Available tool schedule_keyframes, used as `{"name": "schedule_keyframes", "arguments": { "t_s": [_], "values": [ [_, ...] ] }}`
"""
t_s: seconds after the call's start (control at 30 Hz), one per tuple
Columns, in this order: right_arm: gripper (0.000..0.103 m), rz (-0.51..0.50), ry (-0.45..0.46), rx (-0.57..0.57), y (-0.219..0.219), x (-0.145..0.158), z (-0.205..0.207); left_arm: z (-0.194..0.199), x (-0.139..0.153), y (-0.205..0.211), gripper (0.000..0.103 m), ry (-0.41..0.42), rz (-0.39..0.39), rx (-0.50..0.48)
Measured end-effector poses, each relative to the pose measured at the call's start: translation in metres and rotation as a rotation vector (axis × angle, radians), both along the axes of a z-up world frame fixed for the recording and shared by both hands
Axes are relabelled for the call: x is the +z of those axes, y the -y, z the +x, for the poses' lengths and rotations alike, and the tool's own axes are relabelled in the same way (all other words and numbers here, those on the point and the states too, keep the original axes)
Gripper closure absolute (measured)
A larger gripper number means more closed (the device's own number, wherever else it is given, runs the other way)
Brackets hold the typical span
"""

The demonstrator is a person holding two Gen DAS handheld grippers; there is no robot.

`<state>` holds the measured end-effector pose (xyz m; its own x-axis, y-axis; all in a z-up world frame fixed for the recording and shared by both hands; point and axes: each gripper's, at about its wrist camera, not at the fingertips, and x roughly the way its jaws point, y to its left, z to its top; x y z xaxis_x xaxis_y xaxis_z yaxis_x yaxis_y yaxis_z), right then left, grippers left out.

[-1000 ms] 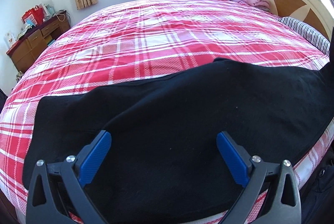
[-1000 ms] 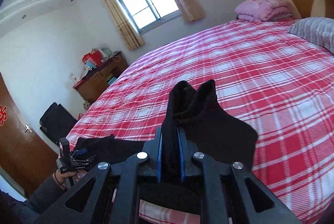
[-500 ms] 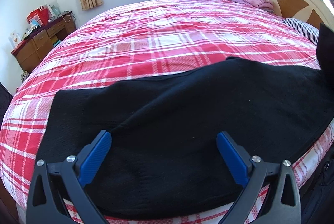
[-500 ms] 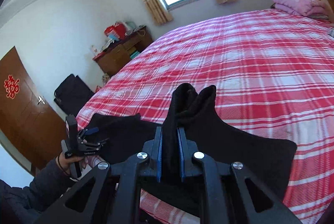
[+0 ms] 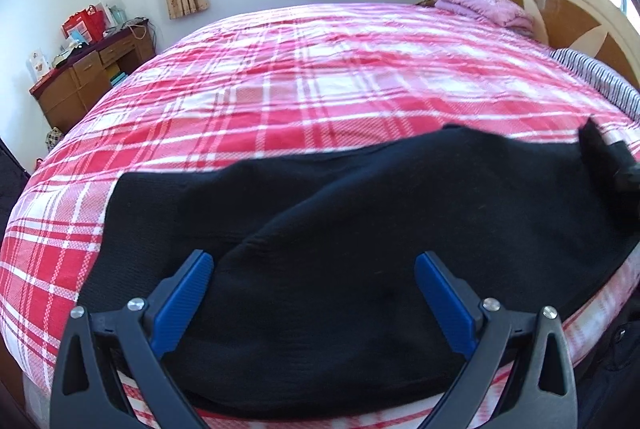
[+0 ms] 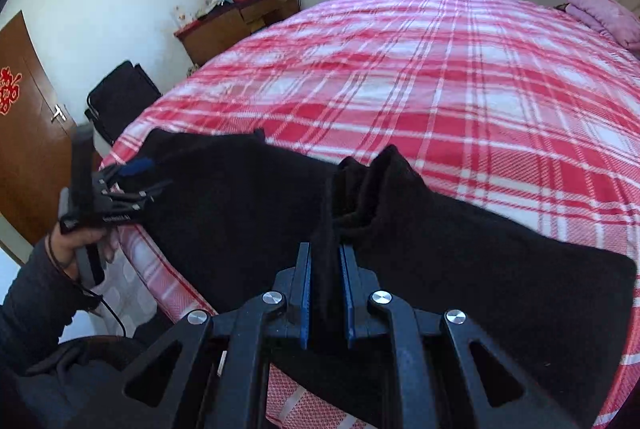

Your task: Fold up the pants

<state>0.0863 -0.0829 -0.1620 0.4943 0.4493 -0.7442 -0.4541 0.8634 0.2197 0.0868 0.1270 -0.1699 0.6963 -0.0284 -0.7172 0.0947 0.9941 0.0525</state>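
Bed (image 5: 320, 69) first: red plaid cover, broad and flat, a good folding surface. Black pants (image 5: 340, 229) lie lengthwise along its near edge, one layer already lapped over the other, so I judge a further fold is under way. My right gripper (image 6: 325, 293) pinches a bunched ridge of the fabric tight between its blue pads (image 6: 305, 297), raised off the bed, likely to carry that end across. My left gripper (image 5: 314, 293) hangs over the other end, fingers (image 5: 182, 293) spread wide, gripping nothing, ready to pin or take cloth.
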Motion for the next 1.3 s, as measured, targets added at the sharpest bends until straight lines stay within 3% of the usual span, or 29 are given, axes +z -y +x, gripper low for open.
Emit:
{"name": "schedule_keyframes", "arguments": {
  "t_s": [0.1, 0.17, 0.2, 0.3, 0.4, 0.5, 0.67, 0.8, 0.83, 0.87, 0.9, 1.3],
  "values": [
    [0.085, -0.023, -0.041, 0.033, -0.007, -0.014, 0.003, -0.003, 0.009, 0.017, 0.0, 0.015, -0.047, -0.055],
    [0.075, -0.025, -0.07, 0.06, -0.009, -0.017, 0.002, -0.005, 0.014, 0.035, 0.0, 0.015, -0.075, -0.111],
    [0.068, -0.022, -0.076, 0.076, -0.01, -0.014, 0.0, -0.005, 0.016, 0.044, 0.0, 0.011, -0.087, -0.138],
    [0.066, -0.039, -0.028, 0.114, 0.0, 0.006, -0.015, -0.004, 0.02, 0.077, 0.0, -0.012, -0.141, -0.232],
    [0.066, -0.074, 0.041, 0.053, 0.029, 0.028, -0.022, 0.002, 0.021, 0.112, 0.0, -0.044, -0.199, -0.318],
    [0.063, -0.024, 0.06, -0.085, 0.077, 0.042, -0.021, 0.011, 0.019, 0.146, 0.005, -0.086, -0.272, -0.387],
    [0.062, 0.121, -0.008, -0.356, 0.159, 0.037, -0.011, 0.03, 0.001, 0.192, 0.024, -0.197, -0.342, -0.452],
    [0.062, 0.175, -0.03, -0.461, 0.188, 0.03, -0.006, 0.03, 0.003, 0.206, 0.027, -0.205, -0.376, -0.449],
    [0.062, 0.202, -0.03, -0.476, 0.191, 0.029, -0.005, 0.03, 0.004, 0.208, 0.045, -0.21, -0.392, -0.456],
    [0.062, 0.213, -0.027, -0.48, 0.192, 0.029, -0.005, 0.029, 0.004, 0.212, 0.076, -0.223, -0.396, -0.472],
    [0.062, 0.218, -0.022, -0.48, 0.191, 0.029, -0.006, 0.028, 0.003, 0.216, 0.086, -0.233, -0.389, -0.487],
    [0.062, 0.197, 0.074, -0.422, 0.169, 0.044, -0.016, 0.015, 0.028, 0.18, 0.091, -0.182, -0.481, -0.431]
  ]
}}
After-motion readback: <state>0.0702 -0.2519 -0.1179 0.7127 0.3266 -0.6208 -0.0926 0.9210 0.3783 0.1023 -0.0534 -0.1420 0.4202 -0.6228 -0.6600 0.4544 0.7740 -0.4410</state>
